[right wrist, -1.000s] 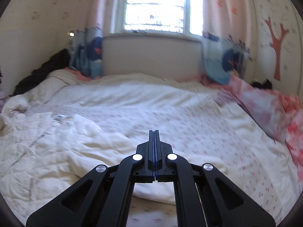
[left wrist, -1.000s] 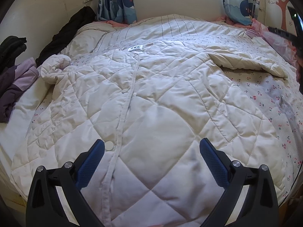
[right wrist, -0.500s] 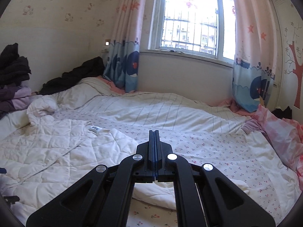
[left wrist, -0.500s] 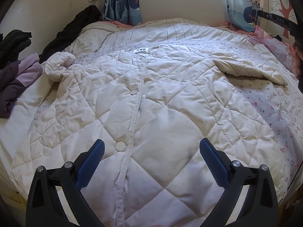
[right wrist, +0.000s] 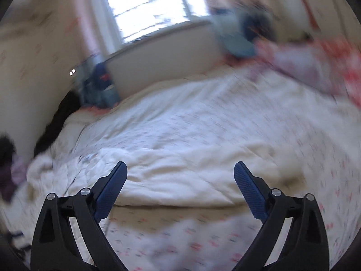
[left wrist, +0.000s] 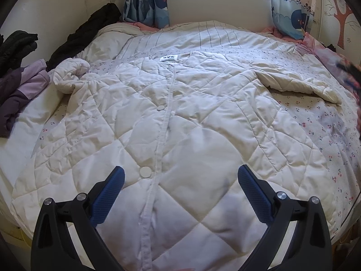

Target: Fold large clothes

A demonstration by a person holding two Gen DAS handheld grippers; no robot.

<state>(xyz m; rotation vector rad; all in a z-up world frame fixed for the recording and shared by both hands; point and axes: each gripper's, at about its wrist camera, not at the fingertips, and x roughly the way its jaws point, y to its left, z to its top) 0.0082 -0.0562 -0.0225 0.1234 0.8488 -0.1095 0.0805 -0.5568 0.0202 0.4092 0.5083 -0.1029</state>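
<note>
I see the quilted white coat [left wrist: 180, 117] spread flat, front up and buttoned, on the bed [left wrist: 334, 140], with my left claw [left wrist: 180, 176] gaping wide above its hem and holding nothing. My right claw [right wrist: 180, 171] is also spread apart and empty, facing the right sleeve [right wrist: 180, 176] in a blurred view. The coat looks puffy, soft and light, likely slippery, so I'd pinch a sleeve cuff or hem edge rather than the padded middle.

Right claw [right wrist: 180, 169] gaping wide with blue ribbed pads [right wrist: 110, 190] holding nothing, hovering over a cream quilted coat [right wrist: 171, 176] lying on the cherry-print bed [right wrist: 203, 246], bright window [right wrist: 153, 4] glowing behind, everything smearing with blur
</note>
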